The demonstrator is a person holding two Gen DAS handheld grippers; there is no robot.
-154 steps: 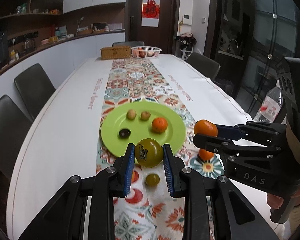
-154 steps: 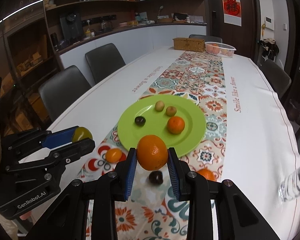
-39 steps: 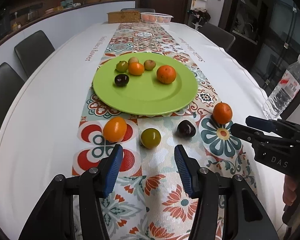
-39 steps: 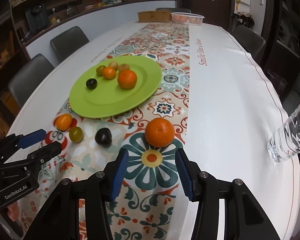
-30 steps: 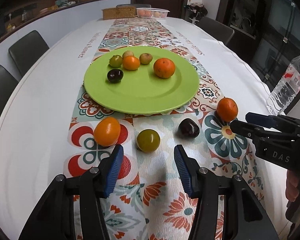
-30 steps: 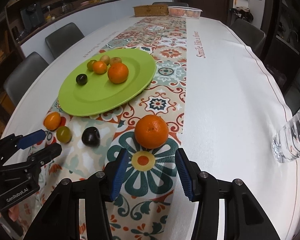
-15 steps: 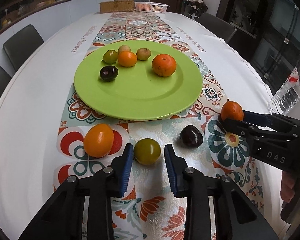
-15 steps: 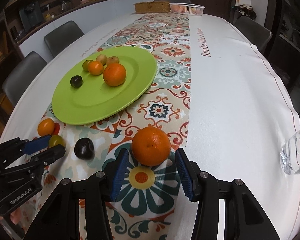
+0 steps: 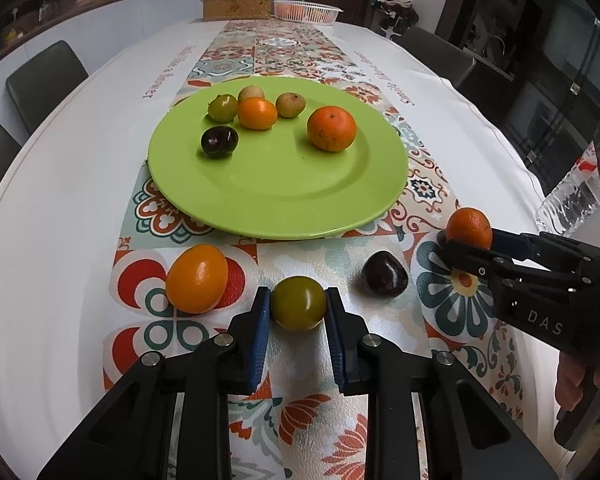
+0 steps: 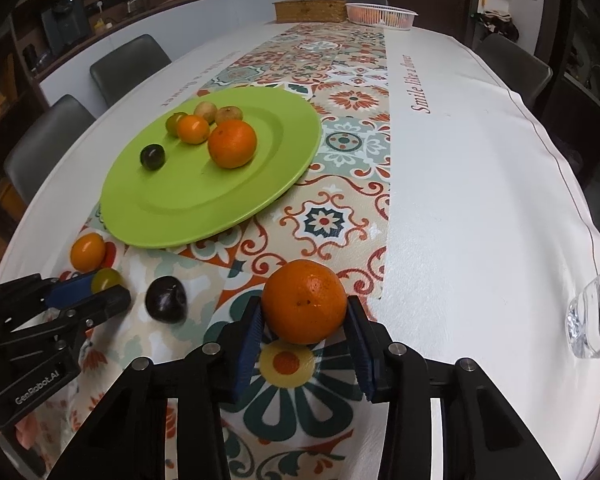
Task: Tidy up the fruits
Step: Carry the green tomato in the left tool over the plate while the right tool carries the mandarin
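Jaws pinching green fruit (image 9: 298, 308); orange (image 10: 304, 302) likely too.

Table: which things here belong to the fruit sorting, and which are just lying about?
Job:
green plate with six fruits
green fruit in left tool
orange in right tool
plum
small orange fruit

Lying about:
water bottle
white basket
wicker box

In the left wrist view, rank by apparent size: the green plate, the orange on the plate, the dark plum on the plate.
1. green plate
2. orange on the plate
3. dark plum on the plate
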